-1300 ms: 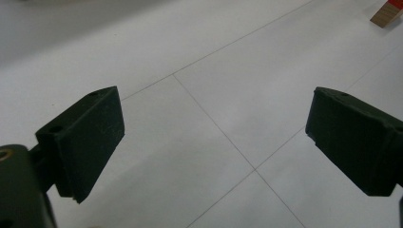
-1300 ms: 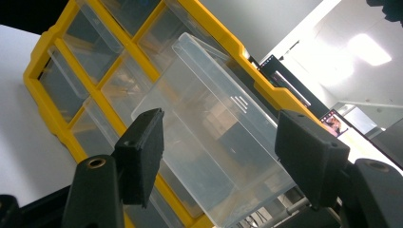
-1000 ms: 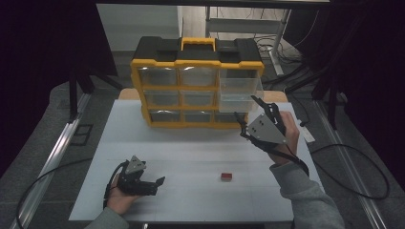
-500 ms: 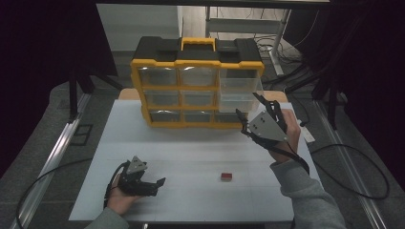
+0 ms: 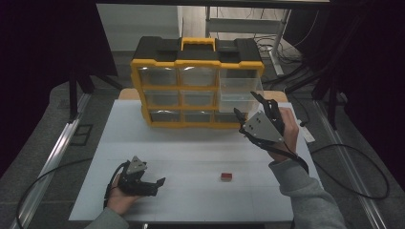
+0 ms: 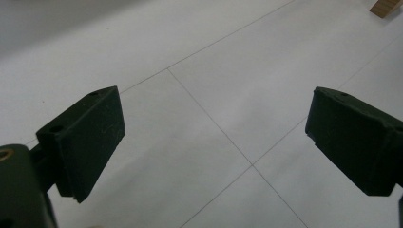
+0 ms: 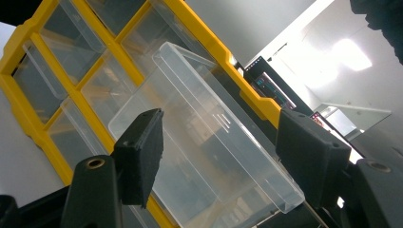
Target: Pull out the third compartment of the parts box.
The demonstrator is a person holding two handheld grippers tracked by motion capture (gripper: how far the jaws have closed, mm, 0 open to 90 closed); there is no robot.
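**At the pulled-out drawer: right claw poised, left claw parked**

On the white surface [image 5: 191, 143] stands a yellow-and-black parts organiser [image 5: 196, 81] with nine clear drawers. The clear drawer [image 5: 241, 93] of the middle row, right column, juts forward from its bay and looks empty; it is presumably drawn out so that something can be dropped in from above. A small red block [image 5: 226, 176] lies alone on the surface, well apart from the organiser and between the two hands, the likeliest item for that drawer.

The right claw [image 5: 248, 104] is raised off the surface just in front of the drawer, its jaws spread and holding nothing; in the right gripper view the right claw [image 7: 218, 152] frames the drawer's open top [image 7: 204, 137] without touching it. The hand is tilted, forearm coming up from the lower right, wrist cocked so the jaws point toward the organiser.

The left claw [image 5: 155, 185] rests low near the front left edge, jaws spread and empty, pointing rightward toward the block. In the left gripper view its pads [image 6: 90, 137] stand wide above bare surface, an idle, waiting pose.
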